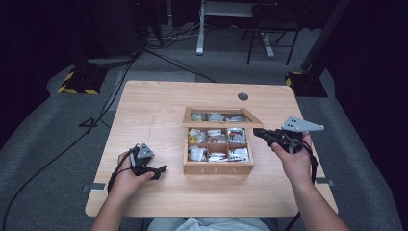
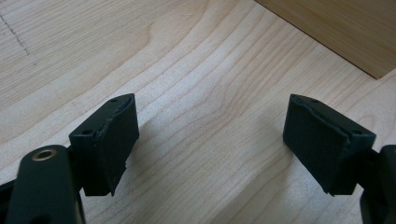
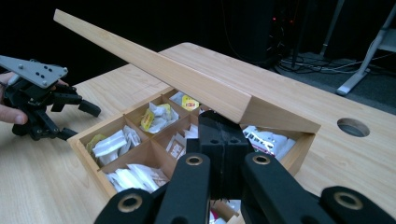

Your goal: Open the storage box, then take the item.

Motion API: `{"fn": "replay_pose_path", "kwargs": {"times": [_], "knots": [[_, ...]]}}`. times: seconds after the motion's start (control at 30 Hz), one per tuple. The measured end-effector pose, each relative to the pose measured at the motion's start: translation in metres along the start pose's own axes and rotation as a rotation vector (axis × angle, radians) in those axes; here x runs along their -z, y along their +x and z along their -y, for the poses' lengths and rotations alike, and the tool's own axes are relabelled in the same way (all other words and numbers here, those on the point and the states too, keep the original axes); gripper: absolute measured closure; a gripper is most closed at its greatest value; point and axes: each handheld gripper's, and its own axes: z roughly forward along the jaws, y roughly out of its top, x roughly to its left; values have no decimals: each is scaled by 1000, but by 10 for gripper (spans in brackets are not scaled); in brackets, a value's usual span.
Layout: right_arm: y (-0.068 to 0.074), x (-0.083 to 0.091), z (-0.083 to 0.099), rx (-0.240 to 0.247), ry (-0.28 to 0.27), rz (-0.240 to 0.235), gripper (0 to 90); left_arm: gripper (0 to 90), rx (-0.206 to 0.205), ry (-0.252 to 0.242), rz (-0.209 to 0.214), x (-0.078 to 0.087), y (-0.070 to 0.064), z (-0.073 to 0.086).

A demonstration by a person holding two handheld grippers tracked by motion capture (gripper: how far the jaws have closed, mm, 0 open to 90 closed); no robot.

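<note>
A wooden tea box [image 1: 219, 168] stands in the middle of the table, its compartments holding several tea bags [image 1: 216, 139]. Its lid [image 1: 223, 124] is tilted part way up over the back row. My right gripper [image 1: 258, 133] is shut, its tips touching the lid's right front corner. In the right gripper view the shut jaws [image 3: 223, 128] sit just under the raised lid [image 3: 187, 79], above the tea bags [image 3: 116, 142]. My left gripper [image 1: 161, 171] rests open on the table left of the box, with nothing between its fingers [image 2: 210, 140]. A box wall [image 2: 336, 28] shows beyond it.
A round cable hole [image 1: 243, 96] sits in the table behind the box. Bare wood lies in front of and to both sides of the box. Cables [image 1: 110, 96], stand bases and a desk leg [image 1: 199, 29] are on the floor beyond the table.
</note>
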Motion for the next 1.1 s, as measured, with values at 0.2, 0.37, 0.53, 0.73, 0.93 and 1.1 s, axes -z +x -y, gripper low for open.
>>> {"fn": "replay_pose_path", "kwargs": {"times": [0.2,0.37,0.53,0.73,0.93,1.1], "knots": [[-4,-4,-12,8,-14,18,900,190,-3,-2,3,-3,0,-2],[-6,-8,-18,5,-25,24,900,190,-11,0,12,-3,1,-4],[-5,-16,-24,34,4,47,900,178,-18,4,29,-6,5,-6],[-3,-20,-26,26,-4,35,900,172,-26,6,38,-8,7,-8],[-4,-20,-25,27,-9,31,900,172,-32,6,41,-7,8,-8],[-5,-20,-26,29,-13,30,900,225,-19,-8,60,-5,9,-6]]}}
